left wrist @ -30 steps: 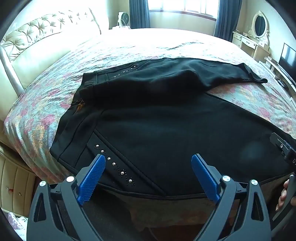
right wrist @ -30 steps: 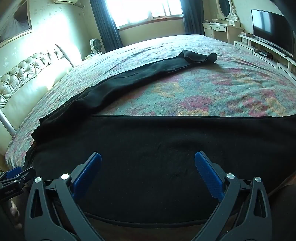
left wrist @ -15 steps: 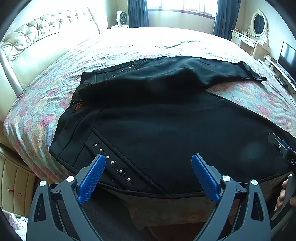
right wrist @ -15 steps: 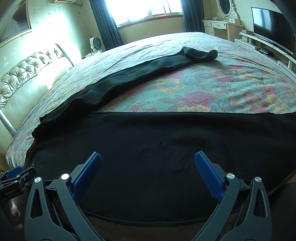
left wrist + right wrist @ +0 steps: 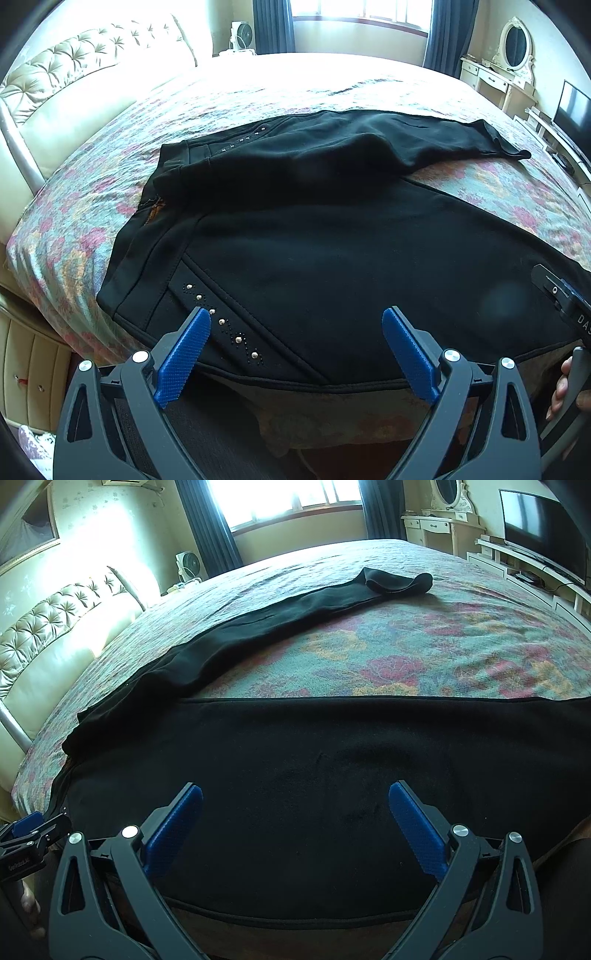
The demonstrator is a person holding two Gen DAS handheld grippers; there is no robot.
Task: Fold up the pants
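Note:
Black pants [image 5: 332,240] lie spread on a floral bedspread [image 5: 92,192], waistband to the left, studs along the near pocket seam [image 5: 221,321]. One leg runs along the bed's near edge, the other [image 5: 280,616] stretches away toward the far right. My left gripper [image 5: 295,317] hovers open above the near hip, nothing between its blue pads. My right gripper [image 5: 295,794] stands open over the near leg [image 5: 332,768], also holding nothing. The right gripper's body [image 5: 565,299] shows at the right edge of the left wrist view.
A tufted cream headboard [image 5: 74,85] bounds the bed on the left. A dresser with an oval mirror [image 5: 513,44] and a TV [image 5: 539,528] on a low white stand are at the right. A small fan [image 5: 242,35] stands by the window. A hand [image 5: 561,391] grips the right tool.
Both grippers have eased slightly forward and up over the pants; the garment sits a little lower in each view. The pants lie unmoved and both grippers stay open.

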